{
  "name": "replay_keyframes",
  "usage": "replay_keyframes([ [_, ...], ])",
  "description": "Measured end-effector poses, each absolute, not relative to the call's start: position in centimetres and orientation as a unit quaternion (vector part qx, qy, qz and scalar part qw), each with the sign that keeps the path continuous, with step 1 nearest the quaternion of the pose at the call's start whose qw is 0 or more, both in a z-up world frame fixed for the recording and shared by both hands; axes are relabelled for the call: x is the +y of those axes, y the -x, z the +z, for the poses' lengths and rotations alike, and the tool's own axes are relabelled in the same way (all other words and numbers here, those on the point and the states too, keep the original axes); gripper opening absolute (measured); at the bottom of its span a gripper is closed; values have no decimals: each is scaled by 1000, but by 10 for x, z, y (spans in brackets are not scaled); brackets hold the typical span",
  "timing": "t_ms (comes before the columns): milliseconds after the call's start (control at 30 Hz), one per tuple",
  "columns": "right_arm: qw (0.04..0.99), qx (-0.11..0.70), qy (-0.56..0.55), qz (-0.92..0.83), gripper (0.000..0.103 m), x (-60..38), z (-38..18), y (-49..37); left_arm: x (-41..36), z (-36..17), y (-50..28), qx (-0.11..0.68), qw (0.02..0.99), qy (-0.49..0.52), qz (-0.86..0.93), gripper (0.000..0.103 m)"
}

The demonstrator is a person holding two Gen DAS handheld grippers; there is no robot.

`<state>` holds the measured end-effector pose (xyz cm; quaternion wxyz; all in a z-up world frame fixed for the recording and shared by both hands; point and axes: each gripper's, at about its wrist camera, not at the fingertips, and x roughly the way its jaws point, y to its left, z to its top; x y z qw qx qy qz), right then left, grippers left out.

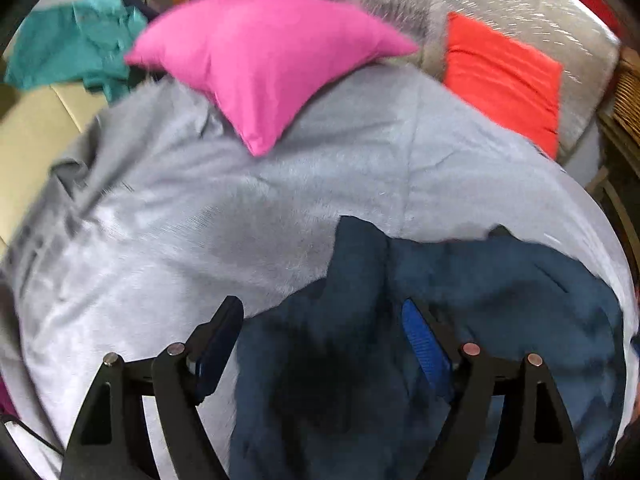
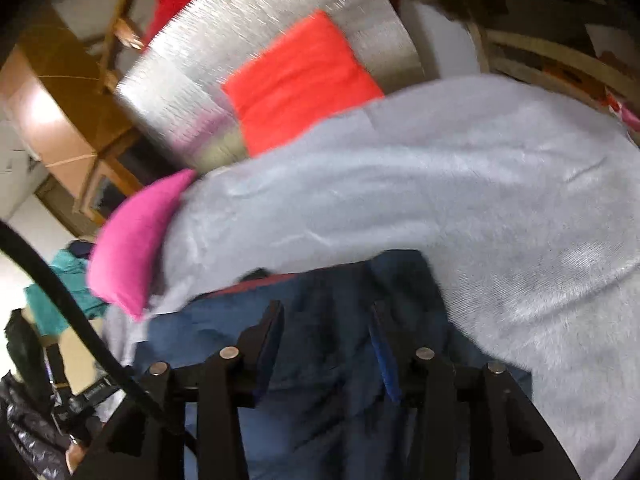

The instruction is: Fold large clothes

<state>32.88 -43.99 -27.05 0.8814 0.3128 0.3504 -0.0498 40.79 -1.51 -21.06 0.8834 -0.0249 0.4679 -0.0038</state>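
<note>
left gripper [image 1: 322, 334]: jaws wide, over the navy garment [image 1: 480, 292], gripping nothing | right gripper [image 2: 326, 330]: jaws apart, navy garment [image 2: 320, 312] between them, contact unclear | navy garment: on the grey blanket [image 1: 200, 220] | pink cushion [image 1: 260, 56]: on blanket's far edge | orange cushion [image 1: 504, 80]: beside it | teal cloth [image 1: 72, 44]: beyond the blanket.

1. Soft, even indoor light is filling both views, neither dim nor harsh.
2. Motion blur is smearing both pictures; the pink pillow [image 1: 264, 60] and orange cushion [image 1: 504, 80] are losing their edges, and the silvery cover [image 2: 256, 40] is streaking.
3. Glare is washing out a pale patch on the wooden panel [image 2: 44, 116] in the right wrist view.
4. A dark shadow is pooling on the navy garment [image 1: 320, 368] between the left hand-held gripper [image 1: 324, 320] fingers.
5. Fisheye distortion is bending everything outward, with black vignetting rounding the corners.
</note>
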Motion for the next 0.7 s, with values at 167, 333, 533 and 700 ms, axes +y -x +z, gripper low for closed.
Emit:
replay_keyframes([
  [167,890,365,-273,20,53,-385,-252,-306,-29,-192,-346,443,894,5,-60,83],
  [333,884,393,-244,62,53,-338,-256,-266,-47,-205,-295,457,884,-22,-100,83],
  [533,872,432,-225,62,54,-311,-286,-234,-57,-231,-277,481,870,-50,-96,85],
  [700,861,380,-322,96,78,-339,-275,-182,-33,-219,-250,471,877,2,-99,85],
])
